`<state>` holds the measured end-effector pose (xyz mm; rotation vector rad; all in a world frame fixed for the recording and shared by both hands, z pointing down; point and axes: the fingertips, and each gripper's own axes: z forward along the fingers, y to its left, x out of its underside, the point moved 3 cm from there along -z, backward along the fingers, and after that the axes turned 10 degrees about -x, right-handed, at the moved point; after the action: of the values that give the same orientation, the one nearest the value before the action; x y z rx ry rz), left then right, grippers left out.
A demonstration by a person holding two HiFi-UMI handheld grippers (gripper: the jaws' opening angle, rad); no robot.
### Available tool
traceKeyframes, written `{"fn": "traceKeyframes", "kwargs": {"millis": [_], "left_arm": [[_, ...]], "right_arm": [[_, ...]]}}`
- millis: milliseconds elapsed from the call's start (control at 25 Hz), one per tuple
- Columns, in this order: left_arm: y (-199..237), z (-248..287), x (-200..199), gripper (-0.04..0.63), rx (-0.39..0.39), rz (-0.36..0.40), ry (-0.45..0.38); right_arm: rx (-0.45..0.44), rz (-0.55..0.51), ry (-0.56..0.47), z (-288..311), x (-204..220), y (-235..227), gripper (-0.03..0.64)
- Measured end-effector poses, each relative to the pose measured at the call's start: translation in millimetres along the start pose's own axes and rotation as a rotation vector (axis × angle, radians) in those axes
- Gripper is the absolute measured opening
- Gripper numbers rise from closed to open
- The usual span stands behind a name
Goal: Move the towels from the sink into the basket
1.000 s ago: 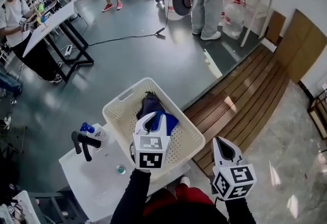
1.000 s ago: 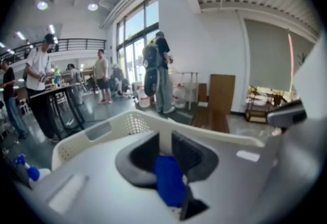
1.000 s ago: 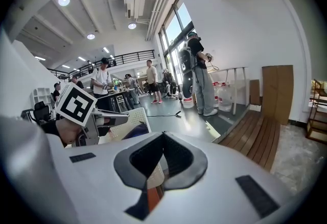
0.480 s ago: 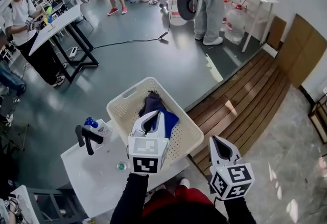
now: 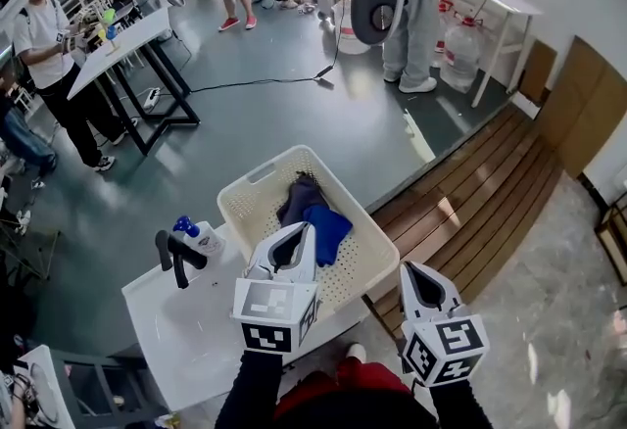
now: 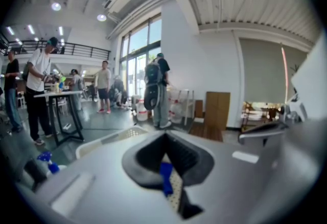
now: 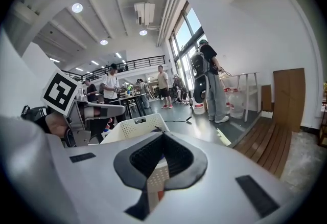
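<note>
Blue towel (image 5: pixel 330 227) and dark towel (image 5: pixel 299 197) lie in basket (image 5: pixel 263 173), right of sink (image 5: pixel 186 314). No towel visible in sink; task looks done. Left gripper (image 5: pixel 297 237): fingers just closed, empty. Right gripper (image 5: pixel 417 274): fingers together, empty.

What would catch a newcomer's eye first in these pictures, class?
The white basket in the middle of the head view, holding a blue towel and a dark towel, stands out first. Just below it are the left gripper and right gripper, both shut and empty, each with a black-and-white marker cube.
</note>
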<state>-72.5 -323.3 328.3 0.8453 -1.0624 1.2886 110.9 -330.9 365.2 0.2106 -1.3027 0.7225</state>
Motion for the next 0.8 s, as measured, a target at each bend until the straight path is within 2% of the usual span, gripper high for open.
{"fn": "traceKeyframes", "kwargs": {"millis": [360, 800], "left_arm": [[7, -34, -2, 0.003, 0.005, -0.001, -0.037], [21, -75, 17, 0.003, 0.02, -0.028, -0.053]], "right_arm": [[0.006, -0.032, -0.014, -4, -3, 24, 0.008], [-0.028, -0.076, -0.01, -2, 0, 60, 0.008]]}}
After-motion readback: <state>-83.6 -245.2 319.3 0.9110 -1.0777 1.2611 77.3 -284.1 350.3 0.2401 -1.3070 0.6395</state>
